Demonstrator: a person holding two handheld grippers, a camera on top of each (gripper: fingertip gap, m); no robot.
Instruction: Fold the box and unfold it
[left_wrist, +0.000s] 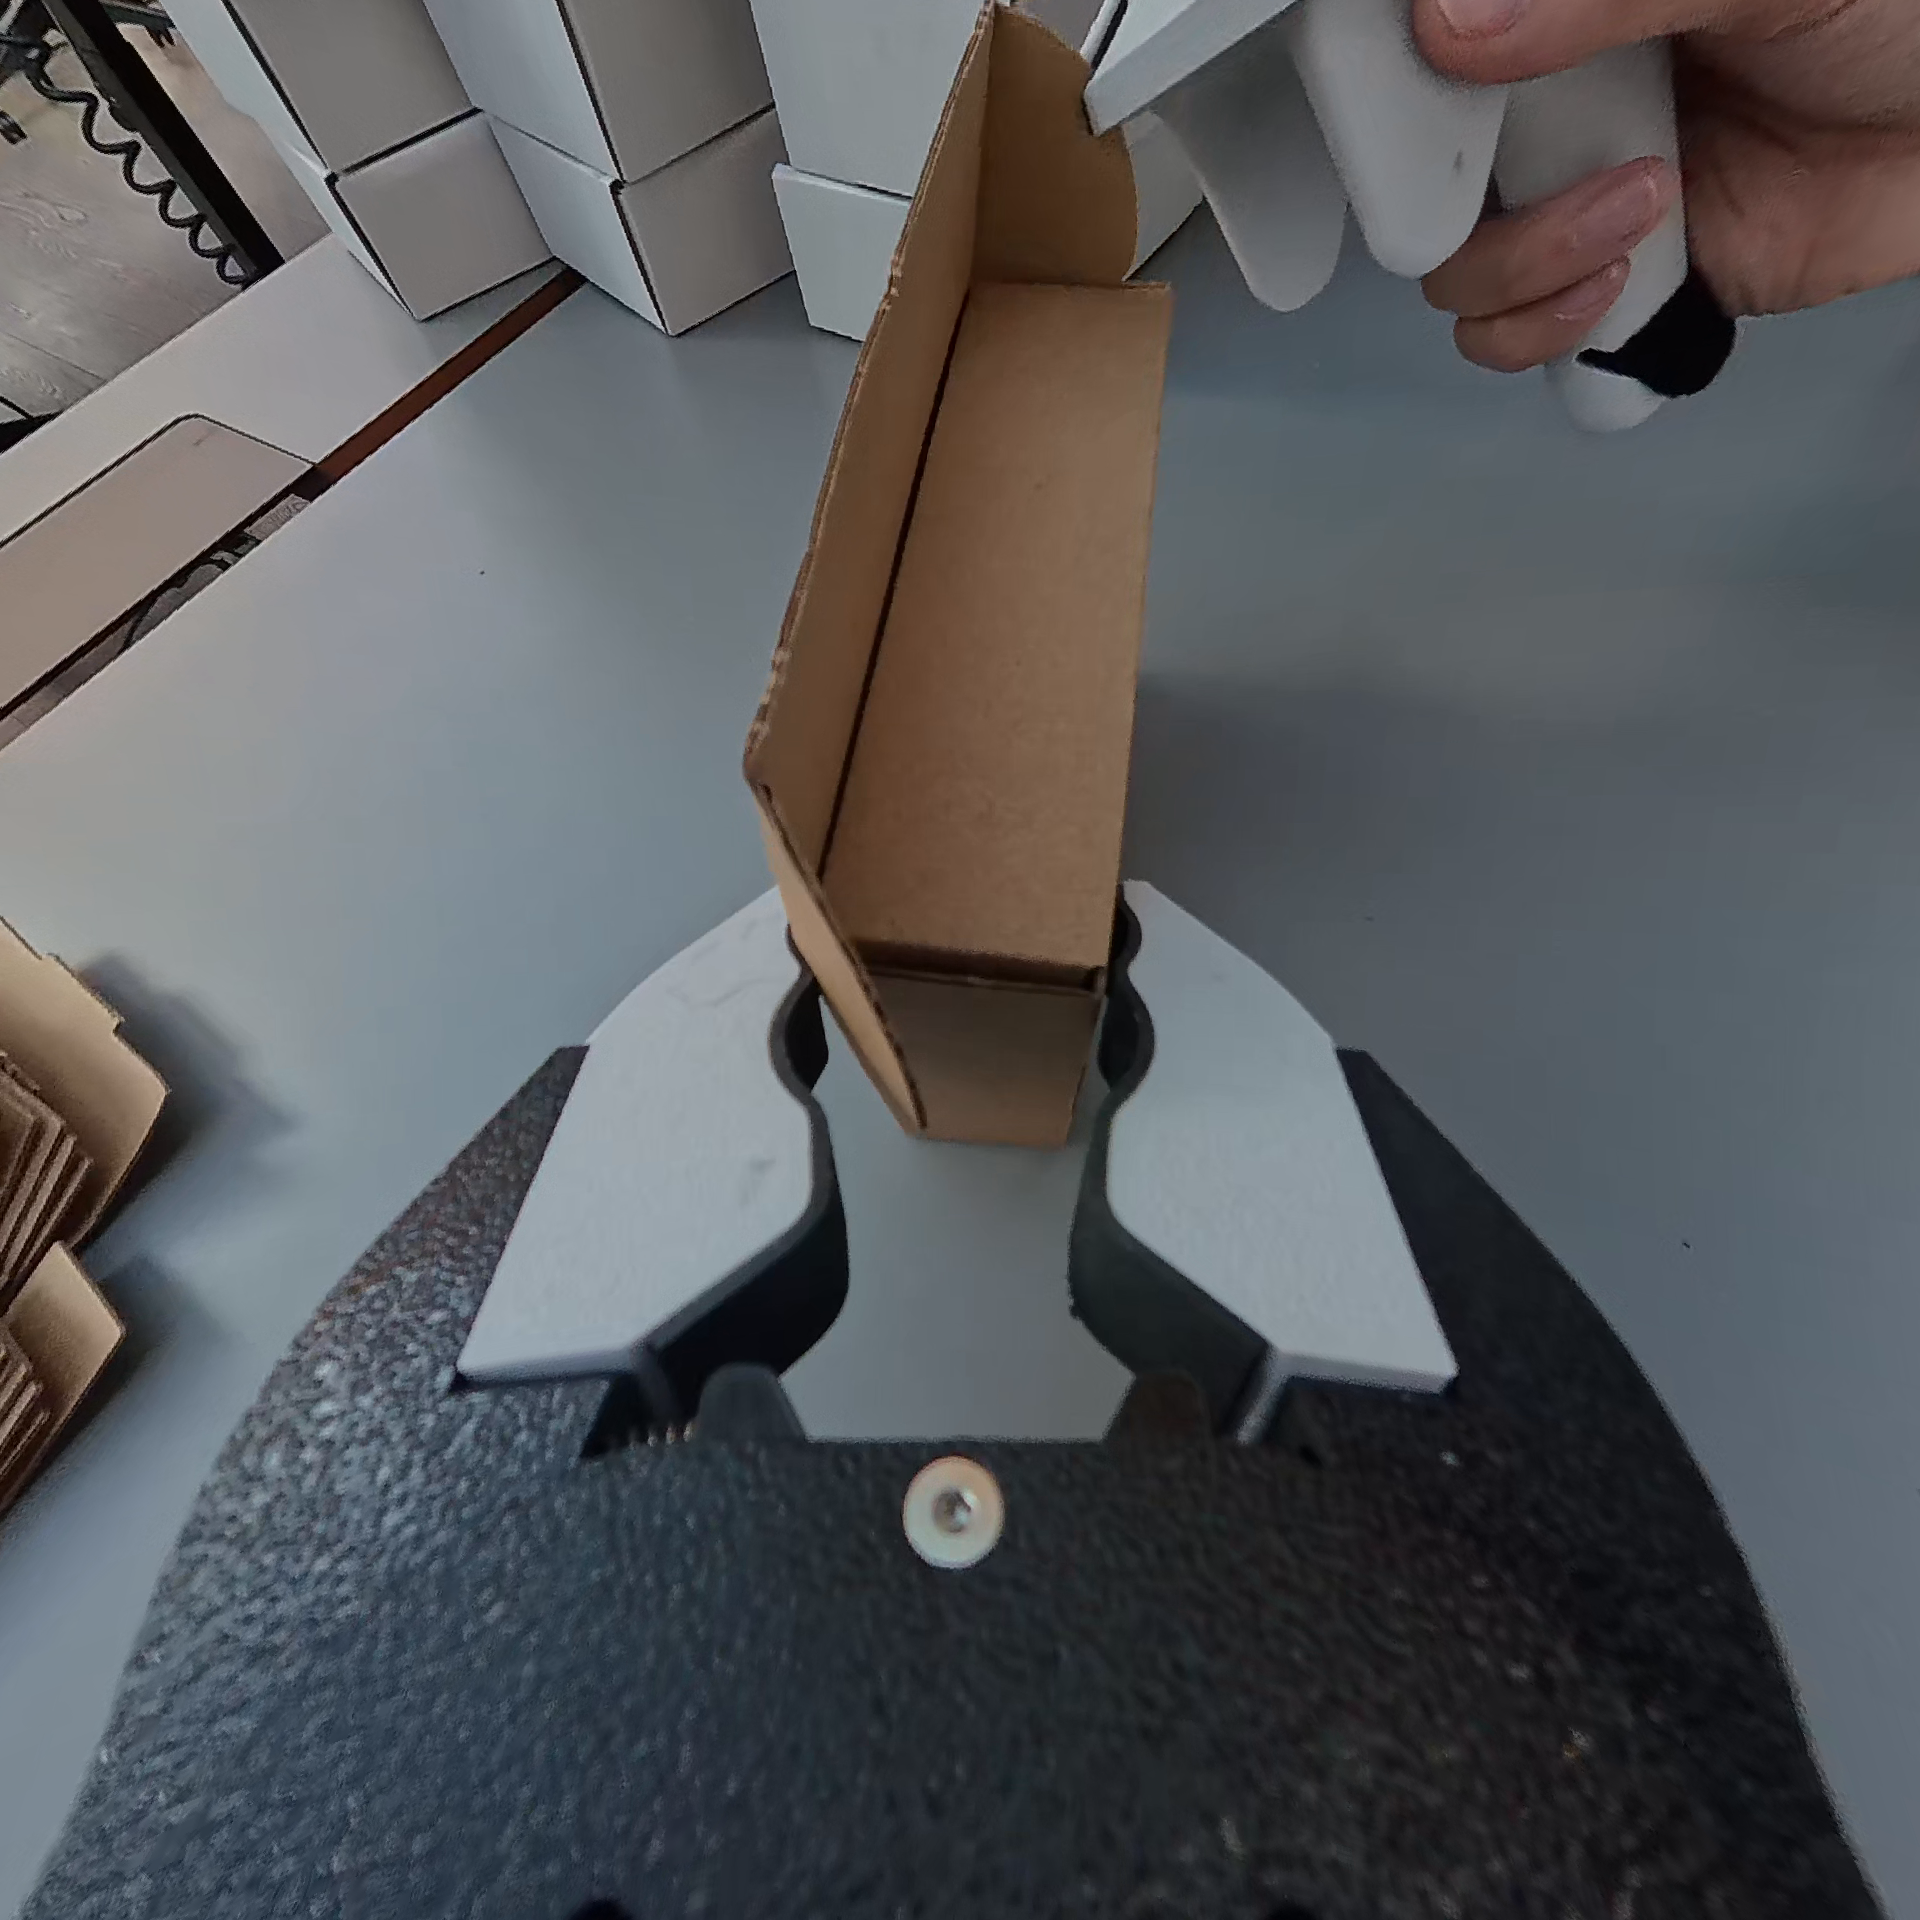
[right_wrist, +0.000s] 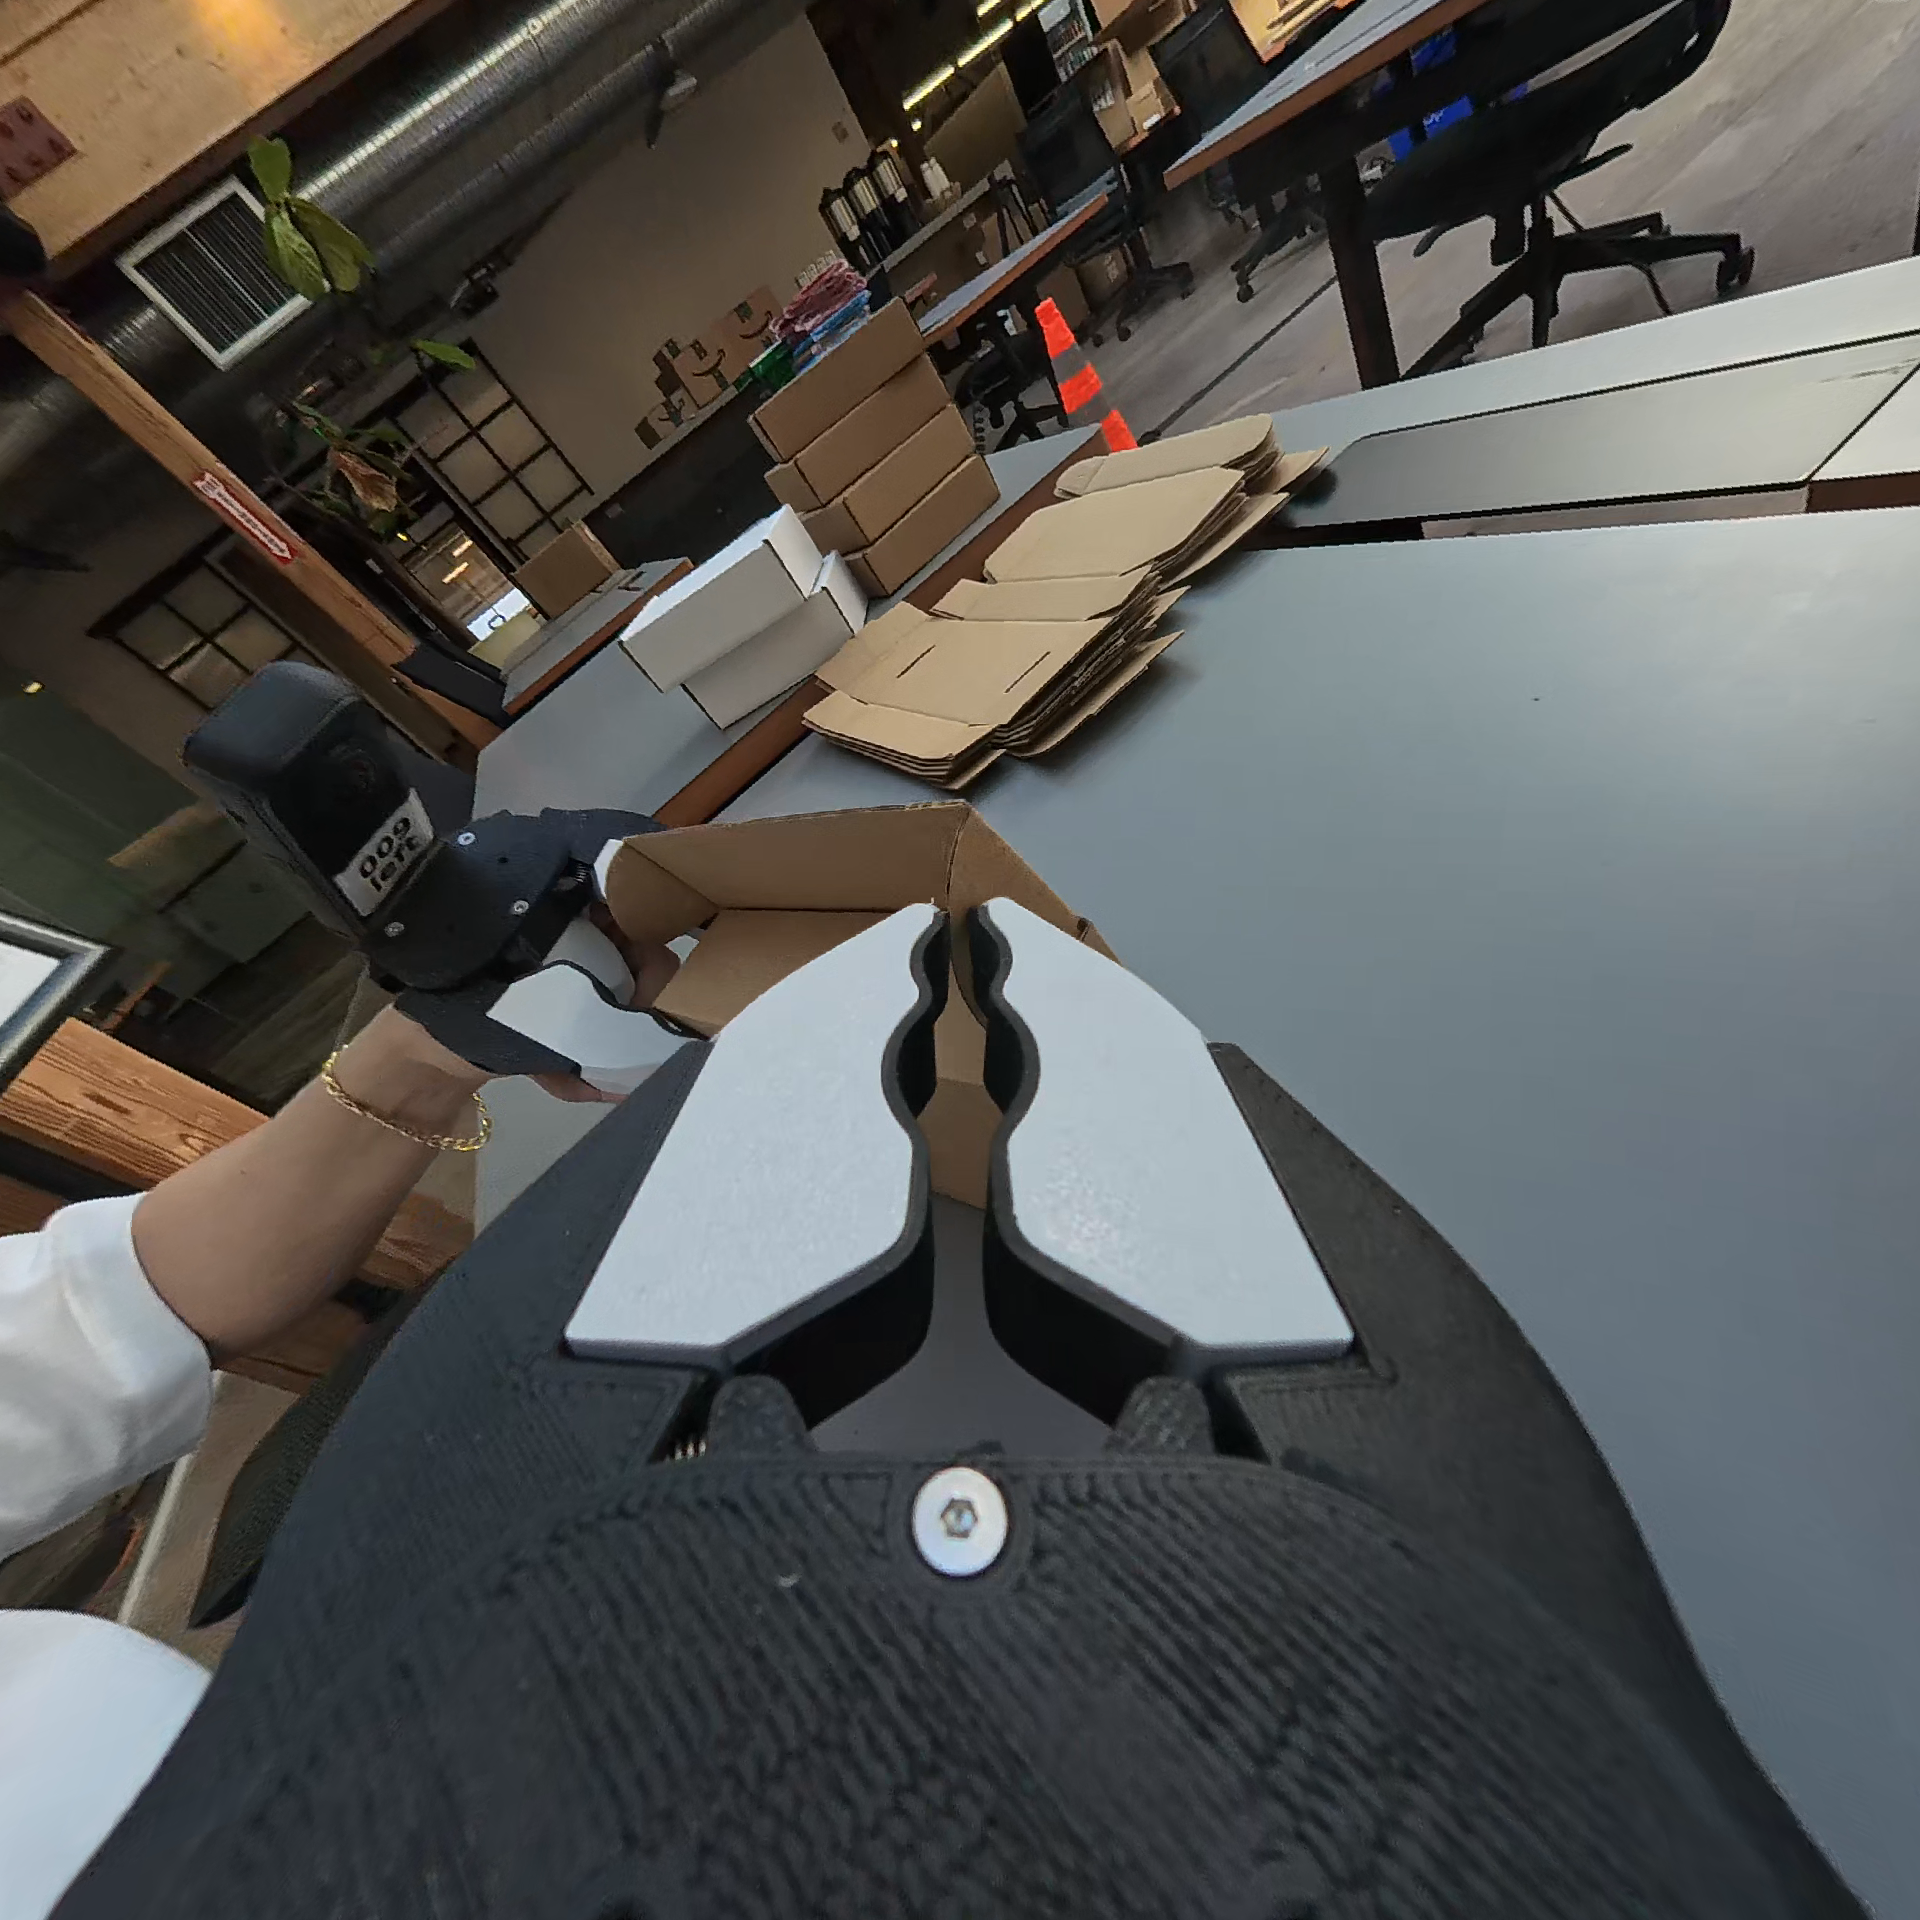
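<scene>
A narrow brown cardboard box (left_wrist: 987, 623) lies open on the grey table (left_wrist: 1507, 831), its lid flap standing upright along its left side. My left gripper (left_wrist: 966, 935) is shut on the box's near end wall, one finger on each side. My right gripper (right_wrist: 958, 914) is closed at the box's far end (right_wrist: 790, 862), its fingertips nearly touching, with cardboard showing between the fingers. In the left wrist view the right gripper (left_wrist: 1132, 94), held by a hand, meets the rounded tab of the lid at the top. The left gripper (right_wrist: 623, 935) also shows in the right wrist view.
White folded boxes (left_wrist: 675, 208) stand at the table's far side. Stacks of flat brown blanks (left_wrist: 42, 1143) lie at the left. The right wrist view shows more flat blanks (right_wrist: 1018, 665), white boxes (right_wrist: 748, 613) and stacked brown boxes (right_wrist: 873, 457) beyond, with bare grey table (right_wrist: 1558, 831) to the right.
</scene>
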